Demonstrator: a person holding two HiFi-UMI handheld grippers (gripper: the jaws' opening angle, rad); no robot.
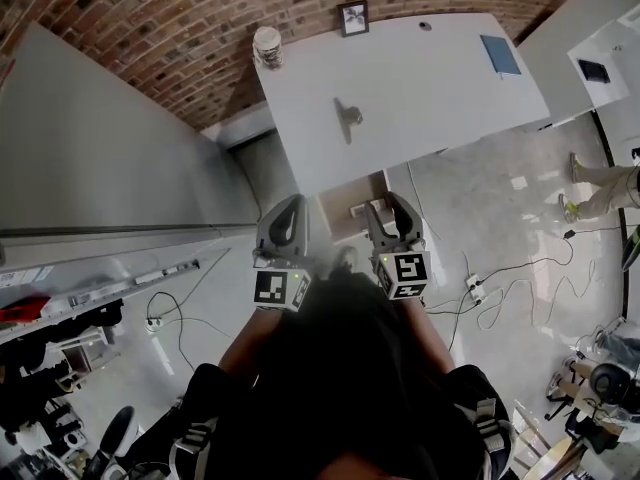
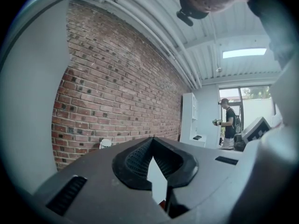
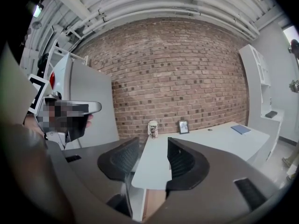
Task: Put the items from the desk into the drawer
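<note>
Held before the white bench (image 1: 430,83), the left claw (image 1: 285,220) is pinched together while the right claw (image 1: 396,218) gapes empty, seemingly ready to fetch an item.

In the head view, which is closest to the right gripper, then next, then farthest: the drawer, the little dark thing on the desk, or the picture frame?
1. The drawer, right beside the right gripper, under the near edge of the desk.
2. The dark thing, in the middle of the desk.
3. The frame, at the far edge.
</note>
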